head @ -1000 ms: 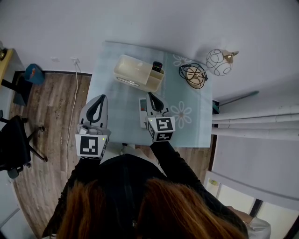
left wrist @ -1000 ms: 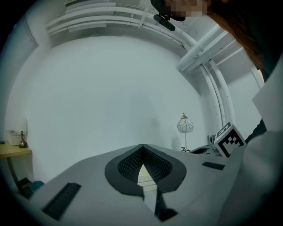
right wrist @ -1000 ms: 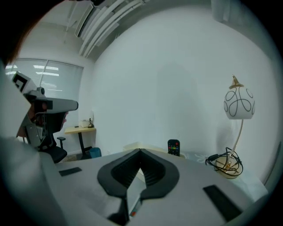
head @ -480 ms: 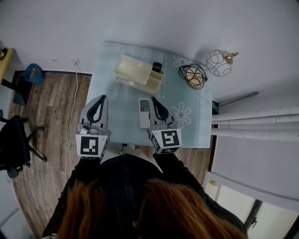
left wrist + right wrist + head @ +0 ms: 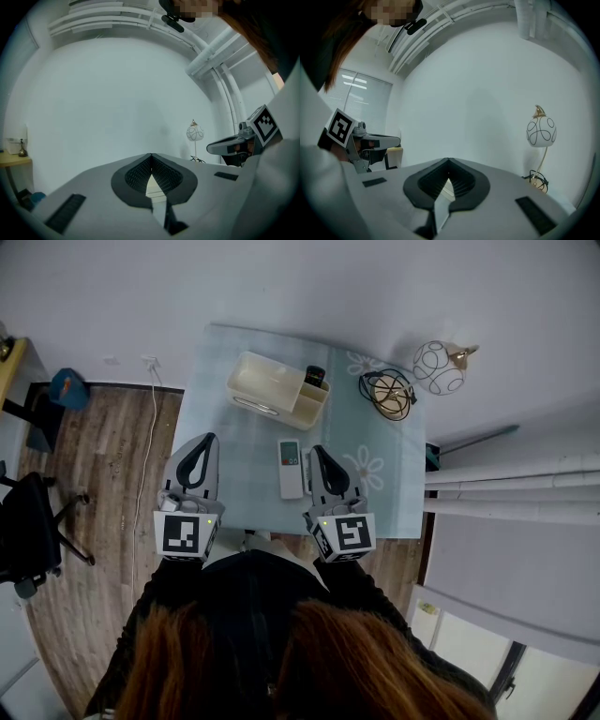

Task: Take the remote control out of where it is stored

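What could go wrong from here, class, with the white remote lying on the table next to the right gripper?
1. The remote control lies flat, close beside the right gripper, whose fingers are shut and empty. A sideways move might knock it along the tablecloth toward the near edge.
2. A reach further forward on that side could snag the dark cable coiled at the foot of the lamp and tip it.
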`<move>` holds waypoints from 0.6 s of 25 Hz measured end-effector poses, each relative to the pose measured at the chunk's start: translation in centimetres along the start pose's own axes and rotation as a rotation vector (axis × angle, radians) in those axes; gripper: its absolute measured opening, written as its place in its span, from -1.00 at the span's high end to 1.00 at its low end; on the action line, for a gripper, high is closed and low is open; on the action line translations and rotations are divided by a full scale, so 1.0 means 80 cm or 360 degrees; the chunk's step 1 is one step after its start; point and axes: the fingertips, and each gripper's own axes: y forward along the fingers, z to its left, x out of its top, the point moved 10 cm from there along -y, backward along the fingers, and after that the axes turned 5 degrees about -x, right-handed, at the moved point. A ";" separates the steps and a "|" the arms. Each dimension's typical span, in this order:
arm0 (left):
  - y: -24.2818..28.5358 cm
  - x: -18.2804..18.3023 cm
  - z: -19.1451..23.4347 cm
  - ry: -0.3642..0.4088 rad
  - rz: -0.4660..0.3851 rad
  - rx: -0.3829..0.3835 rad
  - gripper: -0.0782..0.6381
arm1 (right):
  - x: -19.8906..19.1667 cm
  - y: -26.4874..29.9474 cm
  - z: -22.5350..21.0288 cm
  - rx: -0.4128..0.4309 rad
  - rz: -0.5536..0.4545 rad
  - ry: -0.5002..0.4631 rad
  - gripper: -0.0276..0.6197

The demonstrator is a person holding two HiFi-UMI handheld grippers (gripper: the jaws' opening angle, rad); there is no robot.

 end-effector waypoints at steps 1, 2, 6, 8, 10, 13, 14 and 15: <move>0.001 0.000 -0.001 0.0006 -0.0001 -0.0006 0.77 | 0.000 0.000 -0.001 -0.0002 0.0000 -0.0001 0.87; 0.001 -0.001 -0.002 0.0017 -0.0001 -0.0012 0.77 | 0.000 0.001 -0.001 -0.0002 0.0000 -0.0001 0.87; 0.001 0.001 -0.005 0.0092 -0.0017 0.0015 0.77 | 0.002 0.003 -0.001 0.0018 -0.0015 -0.0015 0.87; 0.001 0.002 -0.005 0.0071 -0.0035 0.0011 0.77 | 0.004 0.004 0.000 0.0024 -0.0017 -0.0020 0.87; 0.001 0.003 -0.004 0.0054 -0.0052 -0.0001 0.77 | 0.004 0.005 0.002 0.0029 -0.0015 -0.0024 0.87; 0.002 0.003 -0.003 0.0059 -0.0058 -0.0003 0.77 | 0.003 0.007 0.004 0.0037 -0.0012 -0.0023 0.87; 0.002 0.003 -0.003 0.0059 -0.0055 -0.0004 0.77 | 0.003 0.008 0.004 0.0038 -0.0010 -0.0022 0.87; 0.002 0.003 -0.003 0.0056 -0.0052 -0.0005 0.77 | 0.003 0.008 0.004 0.0039 -0.0009 -0.0020 0.87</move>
